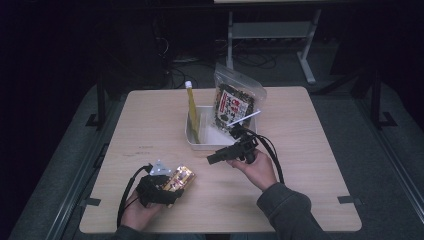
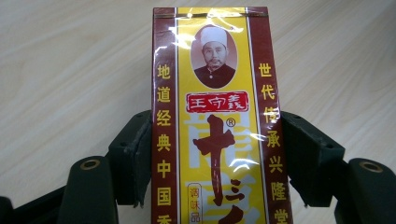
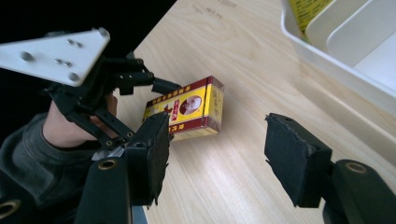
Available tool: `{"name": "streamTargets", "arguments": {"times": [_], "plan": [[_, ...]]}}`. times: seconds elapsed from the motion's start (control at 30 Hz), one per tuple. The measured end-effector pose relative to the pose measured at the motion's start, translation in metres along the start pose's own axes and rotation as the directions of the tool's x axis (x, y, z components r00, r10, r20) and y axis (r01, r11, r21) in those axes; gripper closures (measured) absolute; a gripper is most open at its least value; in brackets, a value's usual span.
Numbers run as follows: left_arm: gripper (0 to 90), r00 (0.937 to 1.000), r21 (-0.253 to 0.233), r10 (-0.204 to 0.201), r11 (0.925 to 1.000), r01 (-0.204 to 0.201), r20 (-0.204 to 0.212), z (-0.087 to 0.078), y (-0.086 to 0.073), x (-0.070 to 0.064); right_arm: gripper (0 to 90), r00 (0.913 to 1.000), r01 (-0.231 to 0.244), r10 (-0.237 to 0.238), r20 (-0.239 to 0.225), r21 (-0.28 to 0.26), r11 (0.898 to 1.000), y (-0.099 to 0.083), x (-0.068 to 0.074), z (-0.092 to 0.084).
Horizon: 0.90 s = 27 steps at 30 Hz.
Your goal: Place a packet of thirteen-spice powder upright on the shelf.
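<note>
The left hand-held gripper (image 1: 172, 186) sits at about 7 o'clock on the desk (image 1: 310, 150), its jaws clamped on the long sides of the yellow-and-maroon spice box (image 2: 212, 130), which lies flat on the wood with its printed portrait facing up. In the left gripper view both pads press the box's maroon edges. The right hand-held gripper (image 1: 214, 159) hovers near the desk's middle with its jaws apart and nothing between them, pointed toward 8 o'clock at the box (image 3: 189, 109). Just behind it, at 12 o'clock from centre, stands the white divided tray (image 1: 196, 142), with a tall yellow packet (image 1: 192, 112) upright in its left compartment and a clear seaweed snack bag (image 1: 236, 102) leaning at its far right corner.

The step in hand looks like the pick-up of the box, grip made but lift not yet begun. The next move likely calls for raising it clear of the desk and carrying it toward 1 o'clock to the tray, keeping the free gripper out of the path
</note>
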State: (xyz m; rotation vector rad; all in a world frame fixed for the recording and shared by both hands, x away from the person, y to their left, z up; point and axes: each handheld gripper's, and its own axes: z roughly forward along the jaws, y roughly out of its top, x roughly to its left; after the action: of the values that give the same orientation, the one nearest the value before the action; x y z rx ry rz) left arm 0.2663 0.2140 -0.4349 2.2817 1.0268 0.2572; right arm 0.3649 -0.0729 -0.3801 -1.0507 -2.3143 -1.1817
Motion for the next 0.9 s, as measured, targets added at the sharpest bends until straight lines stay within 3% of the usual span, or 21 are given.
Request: {"name": "streamTargets", "arguments": {"times": [0.3, 0.5, 0.63, 0.9], "plan": [[32.0, 0.9969, -0.039, 0.068, 0.9970, -0.066, 0.040, 0.000, 0.017, -0.010, 41.3, 0.9991, -0.035, 0.036, -0.022, 0.044, 0.998, 0.001, -0.002, 0.004], [32.0, 0.9940, -0.065, 0.091, 0.9941, -0.087, 0.061, 0.002, 0.028, -0.015, 41.8, 0.9980, -0.053, 0.055, -0.030, 0.055, 0.997, 0.002, -0.007, 0.007], [32.0, 0.9891, -0.080, 0.124, 0.9898, -0.117, 0.080, 0.005, 0.037, -0.023, 41.9, 0.9961, -0.077, 0.080, -0.039, 0.067, 0.995, 0.003, -0.011, 0.011], [32.1, 0.9826, -0.102, 0.150, 0.9851, -0.139, 0.110, 0.008, 0.045, -0.032, 43.3, 0.9931, -0.103, 0.108, -0.046, 0.091, 0.990, 0.003, -0.016, 0.013]]}}
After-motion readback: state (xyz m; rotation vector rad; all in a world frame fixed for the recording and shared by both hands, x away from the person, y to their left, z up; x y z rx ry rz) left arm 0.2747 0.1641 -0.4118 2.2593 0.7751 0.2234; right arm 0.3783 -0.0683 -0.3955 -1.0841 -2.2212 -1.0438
